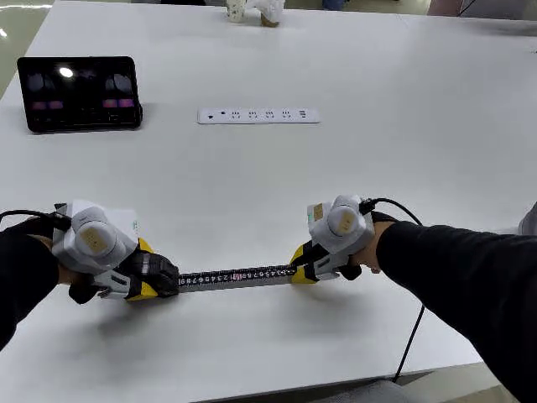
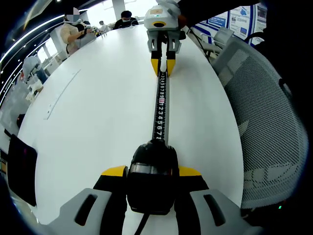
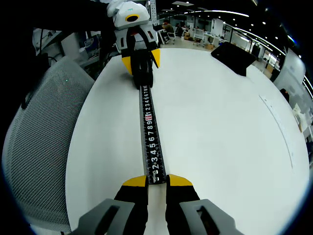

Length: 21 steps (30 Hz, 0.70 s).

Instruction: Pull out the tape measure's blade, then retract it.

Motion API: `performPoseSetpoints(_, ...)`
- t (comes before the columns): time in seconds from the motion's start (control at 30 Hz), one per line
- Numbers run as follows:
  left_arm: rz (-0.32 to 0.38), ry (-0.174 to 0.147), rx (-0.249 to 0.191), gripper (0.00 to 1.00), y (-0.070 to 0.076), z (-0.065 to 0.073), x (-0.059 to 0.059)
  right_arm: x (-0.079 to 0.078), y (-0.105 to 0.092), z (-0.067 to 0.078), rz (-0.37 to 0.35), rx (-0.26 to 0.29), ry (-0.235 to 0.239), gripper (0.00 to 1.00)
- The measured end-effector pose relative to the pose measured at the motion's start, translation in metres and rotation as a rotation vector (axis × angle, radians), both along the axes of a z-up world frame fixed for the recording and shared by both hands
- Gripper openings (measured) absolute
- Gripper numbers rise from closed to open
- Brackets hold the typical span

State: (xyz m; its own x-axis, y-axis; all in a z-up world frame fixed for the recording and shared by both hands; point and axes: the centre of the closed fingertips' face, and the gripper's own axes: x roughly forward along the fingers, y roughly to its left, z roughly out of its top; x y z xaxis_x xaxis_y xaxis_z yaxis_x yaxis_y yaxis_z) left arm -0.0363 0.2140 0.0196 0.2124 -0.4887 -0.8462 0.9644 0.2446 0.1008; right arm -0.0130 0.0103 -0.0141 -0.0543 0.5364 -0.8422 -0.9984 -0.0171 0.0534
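Note:
A black tape measure case [image 2: 152, 174] sits between the jaws of my left gripper [image 2: 152, 172], which is shut on it; in the head view the case [image 1: 159, 274] is at the lower left. Its black blade with white numbers [image 1: 235, 276] runs across the white table to my right gripper [image 1: 300, 273]. In the right gripper view the blade [image 3: 150, 142] ends between the yellow-tipped jaws of my right gripper [image 3: 156, 181], which is shut on the blade's tip. Each gripper faces the other: the right gripper [image 2: 163, 63] appears far up the blade, and the left gripper [image 3: 141, 61] likewise.
A dark tablet [image 1: 80, 92] lies at the far left of the table [image 1: 377, 126], and a white power strip [image 1: 258, 115] lies beyond the blade. A grey mesh chair [image 2: 264, 122] stands off the table's near edge. People sit at the far end [image 2: 76, 27].

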Motion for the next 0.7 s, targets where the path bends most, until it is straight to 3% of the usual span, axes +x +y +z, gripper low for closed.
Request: performPoseSetpoints(0.7,0.001,-0.004,0.001,0.31,0.000,0.001,-0.001,0.000,-0.010,0.000,0.003,-0.022,-0.001,0.10)
